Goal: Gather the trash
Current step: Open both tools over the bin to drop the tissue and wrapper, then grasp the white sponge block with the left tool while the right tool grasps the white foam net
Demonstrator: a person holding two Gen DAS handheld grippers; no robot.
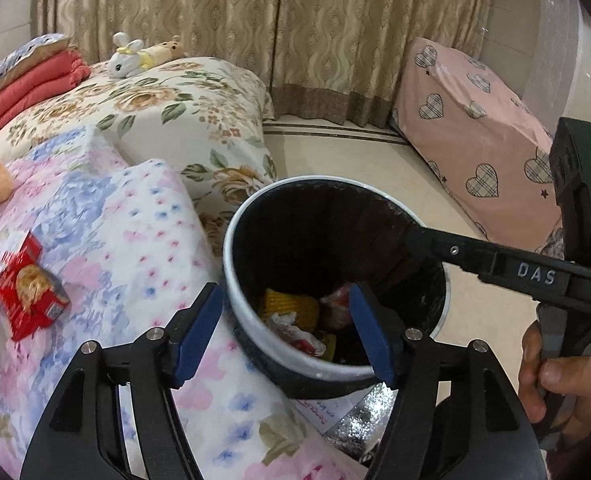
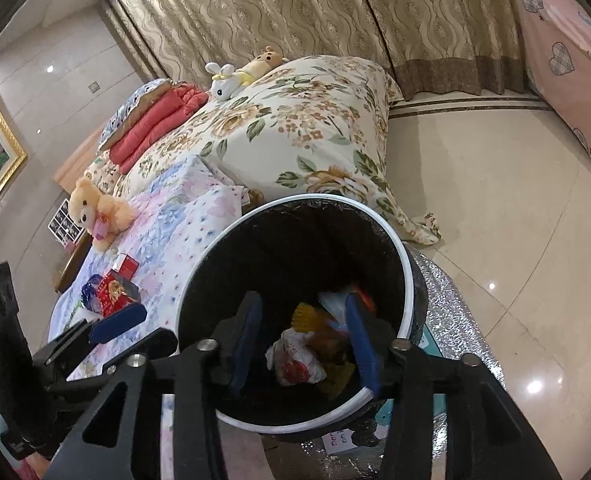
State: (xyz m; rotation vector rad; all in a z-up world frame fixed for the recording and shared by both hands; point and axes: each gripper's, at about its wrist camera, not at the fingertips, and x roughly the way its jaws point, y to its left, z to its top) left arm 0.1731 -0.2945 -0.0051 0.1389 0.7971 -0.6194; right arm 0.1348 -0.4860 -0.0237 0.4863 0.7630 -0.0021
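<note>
I am holding my left gripper [image 1: 285, 328] wide open with nothing between its blue pads; its left finger [image 1: 199, 330] is hanging over the flowered blanket [image 1: 143, 240] and its right finger [image 1: 369, 332] is sitting over the near rim of the trash bin [image 1: 239, 312]; my right gripper [image 2: 301, 340] is likewise standing open and carrying nothing, both its fingers reaching down over the bin's mouth; the bin, white-rimmed and lined with a black bag, is standing just ahead of and below both grippers, beside the bed edge; at its bottom trash is lying in a heap, a yellow corn cob [image 1: 289, 306] next to a crumpled white wrapper [image 1: 295, 330] with red print, and I cannot tell what the darker scraps under them are; in the left view my right gripper's arm is crossing in from the right above the bin, my hand [image 1: 563, 376] wrapping its handle; off to the left of my left gripper a red snack box [image 1: 29, 290] is lying on the blanket, well apart from the bin; beyond it a tan teddy bear [image 2: 95, 212] is sitting on the bed; far ahead a white plush rabbit [image 1: 129, 56] is resting on the floral quilt [image 1: 183, 108] before the curtains [image 1: 295, 20]; under the bin a silver foil mat [image 2: 451, 312] is covering the tiled floor.
</note>
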